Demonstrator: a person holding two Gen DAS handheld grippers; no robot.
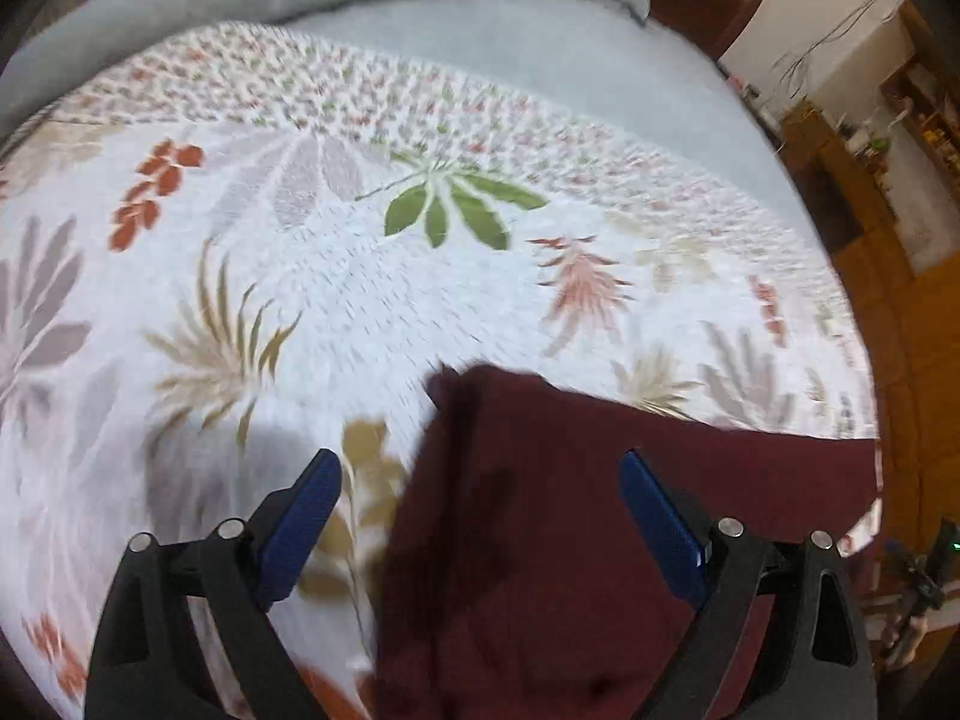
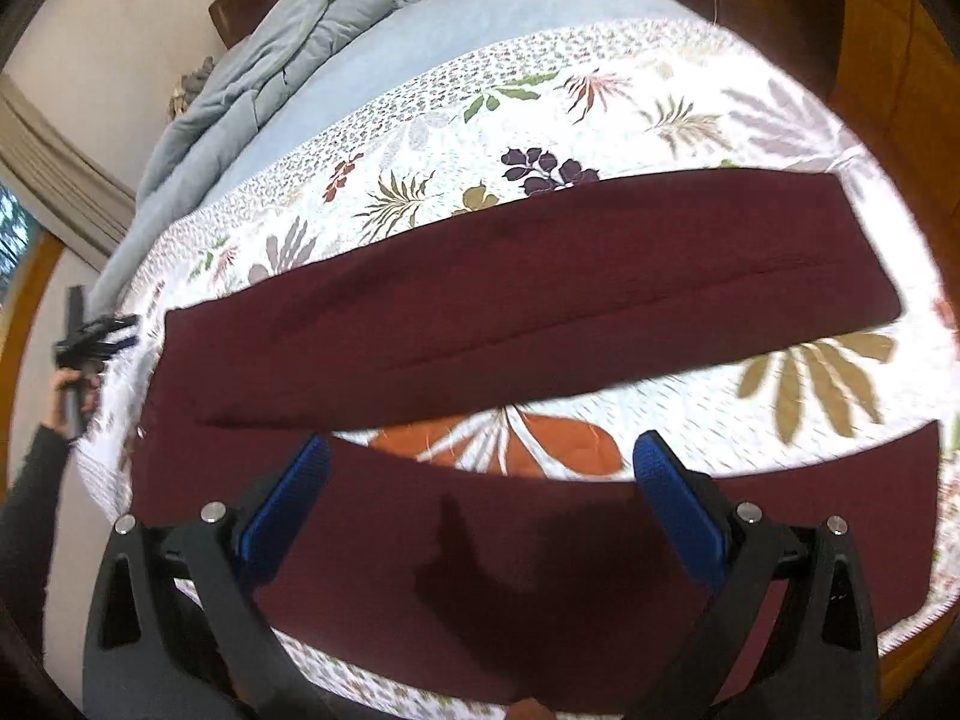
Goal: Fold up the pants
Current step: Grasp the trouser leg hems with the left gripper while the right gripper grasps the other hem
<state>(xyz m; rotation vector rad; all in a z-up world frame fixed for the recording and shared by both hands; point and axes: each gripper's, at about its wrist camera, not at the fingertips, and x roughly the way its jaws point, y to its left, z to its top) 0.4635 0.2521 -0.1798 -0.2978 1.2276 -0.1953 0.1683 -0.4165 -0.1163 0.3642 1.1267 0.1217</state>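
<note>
One pair of pants (image 2: 510, 294) lay on one quilt (image 2: 660, 408). Two grippers (image 2: 480, 474) (image 1: 480, 492) were present. One comforter (image 2: 288, 54) was visible.

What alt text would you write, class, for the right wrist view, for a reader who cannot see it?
Maroon pants lie spread on a floral bedspread, legs parted. The right gripper hovers over the nearer leg, jaws open and empty. At the left edge, a hand holds the left gripper.
</note>
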